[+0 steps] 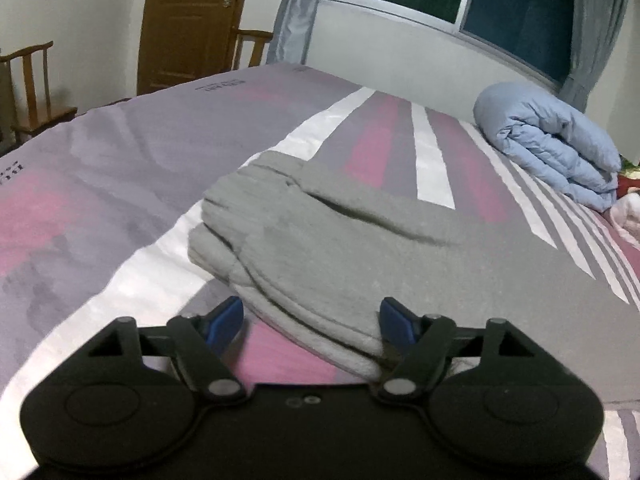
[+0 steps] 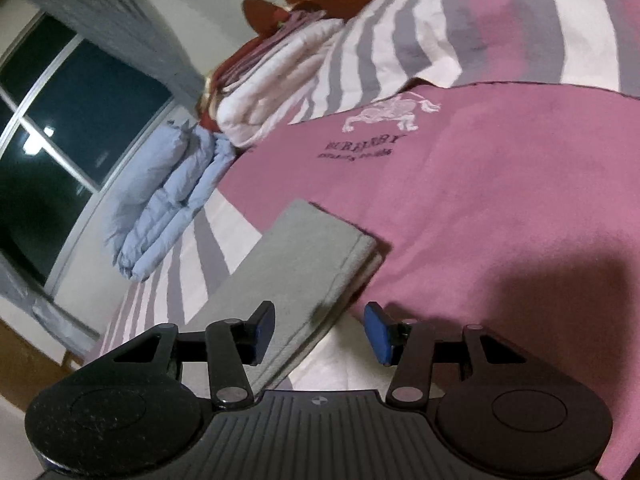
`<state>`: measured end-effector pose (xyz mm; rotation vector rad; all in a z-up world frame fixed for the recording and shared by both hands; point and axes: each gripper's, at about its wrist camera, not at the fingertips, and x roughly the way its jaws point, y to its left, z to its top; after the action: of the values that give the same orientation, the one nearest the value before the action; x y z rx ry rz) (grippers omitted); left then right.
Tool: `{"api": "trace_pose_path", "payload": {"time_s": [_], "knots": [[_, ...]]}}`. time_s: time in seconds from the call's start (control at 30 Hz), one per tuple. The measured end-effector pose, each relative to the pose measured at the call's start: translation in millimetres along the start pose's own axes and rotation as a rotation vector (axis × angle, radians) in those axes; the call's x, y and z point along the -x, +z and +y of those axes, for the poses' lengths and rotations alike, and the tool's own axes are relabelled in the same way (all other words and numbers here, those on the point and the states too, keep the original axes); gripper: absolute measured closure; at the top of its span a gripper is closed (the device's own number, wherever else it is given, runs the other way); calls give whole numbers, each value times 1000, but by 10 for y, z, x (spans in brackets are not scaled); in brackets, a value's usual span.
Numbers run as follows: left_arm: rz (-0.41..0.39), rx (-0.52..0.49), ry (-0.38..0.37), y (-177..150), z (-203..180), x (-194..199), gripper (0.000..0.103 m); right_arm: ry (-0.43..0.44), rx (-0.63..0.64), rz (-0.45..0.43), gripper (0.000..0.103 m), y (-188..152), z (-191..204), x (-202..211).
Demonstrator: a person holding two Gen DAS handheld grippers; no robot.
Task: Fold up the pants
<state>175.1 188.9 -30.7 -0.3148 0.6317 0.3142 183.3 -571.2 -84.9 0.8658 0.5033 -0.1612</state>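
Note:
Grey pants [image 1: 340, 248] lie on the bed, folded lengthwise, with the bunched waistband at the far left in the left wrist view. My left gripper [image 1: 312, 322] is open; its jaws straddle the near folded edge of the pants, and its right pad touches the cloth. In the right wrist view the pants' leg end [image 2: 296, 272] lies flat with the hem away from me. My right gripper [image 2: 320, 332] is open, its jaws on either side of the leg's right edge, holding nothing.
The bed sheet [image 1: 120, 184] has pink, grey and white stripes. A folded light-blue duvet [image 1: 552, 144] sits at the far right near the window. A white folded blanket [image 2: 276, 80] lies beyond it. Wooden chairs [image 1: 32, 88] and a door [image 1: 188, 20] stand past the bed.

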Motion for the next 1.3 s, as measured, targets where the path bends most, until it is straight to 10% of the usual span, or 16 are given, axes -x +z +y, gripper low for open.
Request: {"api": "trace_pose_path", "payload": {"time_s": [0.63,0.87,1.17,1.3], "knots": [[18,11,-6,15,69,-118,35,-32,38,34,53,-152,27,-39],[46,318,-142,3,654,-298,43,-51,57,41,53,-162,55,-61],[68,417,-259,192,900,-663,64,-71,83,37,42,-251,154,-127],[-147,366,-295,274,817,-230,78,-64,73,33,42,-255,189,-143]]}}
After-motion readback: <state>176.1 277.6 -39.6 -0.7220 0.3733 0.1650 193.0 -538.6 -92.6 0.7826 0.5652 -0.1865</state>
